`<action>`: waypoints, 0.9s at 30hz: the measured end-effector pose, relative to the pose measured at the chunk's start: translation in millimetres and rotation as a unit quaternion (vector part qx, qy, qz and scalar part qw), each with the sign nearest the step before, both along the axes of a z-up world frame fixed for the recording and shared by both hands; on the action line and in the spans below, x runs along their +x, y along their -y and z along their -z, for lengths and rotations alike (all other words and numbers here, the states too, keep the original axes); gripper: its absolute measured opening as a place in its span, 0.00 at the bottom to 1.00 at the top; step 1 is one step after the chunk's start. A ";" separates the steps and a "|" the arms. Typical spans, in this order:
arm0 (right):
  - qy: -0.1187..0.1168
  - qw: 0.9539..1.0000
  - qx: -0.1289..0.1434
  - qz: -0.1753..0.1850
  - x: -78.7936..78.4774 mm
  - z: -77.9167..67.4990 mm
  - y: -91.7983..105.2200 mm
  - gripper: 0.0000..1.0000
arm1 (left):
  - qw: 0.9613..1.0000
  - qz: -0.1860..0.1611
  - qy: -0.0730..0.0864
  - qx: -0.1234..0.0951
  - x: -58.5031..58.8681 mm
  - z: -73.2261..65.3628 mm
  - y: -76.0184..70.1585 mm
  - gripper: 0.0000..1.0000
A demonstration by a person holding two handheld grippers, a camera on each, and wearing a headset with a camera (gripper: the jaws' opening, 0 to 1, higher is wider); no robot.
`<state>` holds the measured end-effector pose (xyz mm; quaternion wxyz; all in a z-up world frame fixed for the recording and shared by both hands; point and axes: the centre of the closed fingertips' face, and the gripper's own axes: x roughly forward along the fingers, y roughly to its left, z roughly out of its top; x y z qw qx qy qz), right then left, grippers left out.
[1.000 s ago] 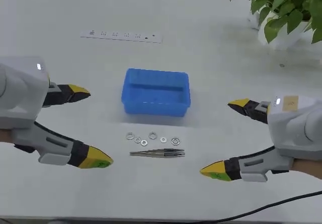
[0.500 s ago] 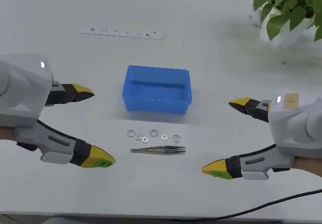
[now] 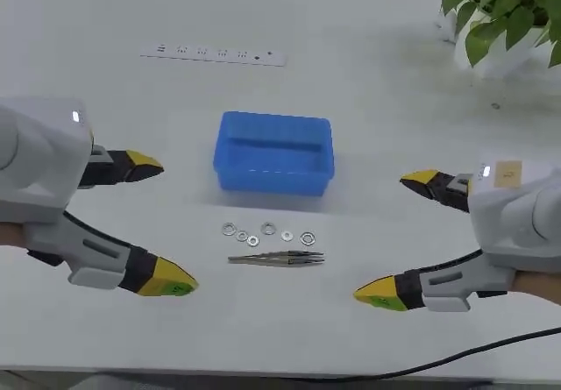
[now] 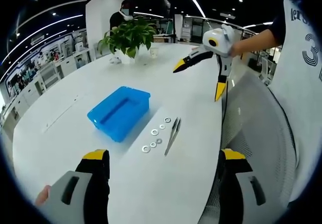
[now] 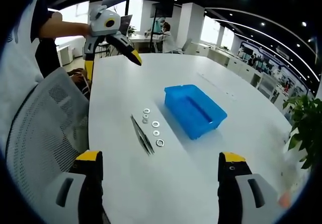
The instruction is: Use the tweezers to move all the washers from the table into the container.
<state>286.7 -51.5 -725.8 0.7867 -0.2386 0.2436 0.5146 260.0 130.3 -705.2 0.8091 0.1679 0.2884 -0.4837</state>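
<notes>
Several small metal washers lie in a row on the white table, just in front of a blue plastic container. Steel tweezers rest flat right below the washers. My left gripper hovers open at the left of them, nothing between its yellow-tipped fingers. My right gripper hovers open at the right, also holding nothing. The left gripper view has the washers, tweezers, container and the right gripper. The right gripper view has the washers, tweezers, container and left gripper.
A white power strip lies at the far side of the table. A potted green plant stands at the far right corner. A black cable runs along the near edge. A mesh chair stands beside the table.
Neither gripper has really moved; the head camera shifted a little, so the container and washers sit slightly higher in the picture. Both grippers stay open.
</notes>
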 end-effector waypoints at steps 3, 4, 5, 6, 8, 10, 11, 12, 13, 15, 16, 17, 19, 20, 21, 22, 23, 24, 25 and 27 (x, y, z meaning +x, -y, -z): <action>-0.003 1.000 -0.001 0.000 -0.2 1.7 0.3 0.96 | 1.000 -0.001 -0.002 0.000 0.5 1.3 -1.1 0.95; -0.003 1.000 -0.002 -0.001 0.0 2.5 0.5 0.96 | 1.000 -0.002 -0.002 -0.002 0.8 1.4 -1.2 0.95; -0.004 1.000 -0.003 -0.001 0.1 3.2 0.5 0.96 | 1.000 -0.002 -0.002 -0.002 1.4 1.7 -1.9 0.95; -0.005 1.000 -0.003 -0.001 0.6 3.7 0.6 0.95 | 1.000 -0.003 -0.001 -0.001 2.0 2.0 -2.6 0.95; -0.006 1.000 -0.003 -0.002 1.4 4.0 0.4 0.95 | 1.000 -0.004 0.000 -0.002 3.6 2.6 -4.0 0.94; -0.005 1.000 -0.003 -0.003 2.6 3.8 0.0 0.95 | 1.000 -0.008 0.001 -0.005 5.8 2.8 -5.1 0.94; -0.005 1.000 -0.003 -0.003 3.4 3.8 -0.1 0.95 | 1.000 -0.008 0.000 -0.005 6.2 3.0 -5.3 0.94; -0.006 1.000 -0.002 -0.003 4.1 3.8 -0.5 0.95 | 1.000 -0.009 0.000 -0.005 6.9 3.2 -5.6 0.94; -0.006 1.000 -0.002 -0.004 4.6 3.8 -0.8 0.95 | 1.000 -0.009 0.002 -0.005 7.4 2.9 -5.6 0.94; -0.006 1.000 -0.002 -0.006 6.0 3.7 -2.2 0.95 | 1.000 -0.011 0.004 -0.007 8.8 2.1 -5.6 0.94; -0.007 1.000 -0.001 -0.007 6.5 3.4 -3.2 0.94 | 1.000 -0.011 0.006 -0.008 9.7 1.5 -5.5 0.94; -0.007 1.000 0.000 -0.008 7.3 2.8 -4.6 0.94 | 1.000 -0.011 0.007 -0.008 10.4 1.1 -5.5 0.94; -0.003 1.000 0.002 -0.013 8.6 0.9 -7.7 0.93 | 1.000 -0.012 0.008 -0.010 11.9 0.5 -5.4 0.94; -0.001 1.000 0.003 -0.016 9.1 -0.1 -9.3 0.91 | 1.000 -0.012 0.009 -0.011 12.4 0.3 -5.3 0.94; 0.001 1.000 0.004 -0.018 9.6 -1.0 -10.6 0.89 | 1.000 -0.012 0.009 -0.012 13.1 0.0 -4.8 0.94; 0.002 1.000 0.005 -0.020 10.2 -1.8 -12.1 0.88 | 1.000 -0.012 0.009 -0.012 13.6 0.1 -4.4 0.94; 0.003 1.000 0.009 -0.022 10.8 -2.8 -14.7 0.88 | 1.000 -0.011 0.010 -0.012 14.2 0.6 -3.8 0.94; 0.002 1.000 0.009 -0.023 11.3 -2.7 -16.1 0.88 | 1.000 -0.010 0.009 -0.011 14.5 1.4 -3.4 0.94; 0.002 1.000 0.008 -0.025 11.6 -2.4 -17.2 0.87 | 1.000 -0.010 0.008 -0.009 14.8 2.4 -3.1 0.94; 0.001 1.000 0.006 -0.031 12.3 -1.2 -19.8 0.87 | 1.000 -0.006 0.003 -0.006 14.9 5.1 -2.1 0.93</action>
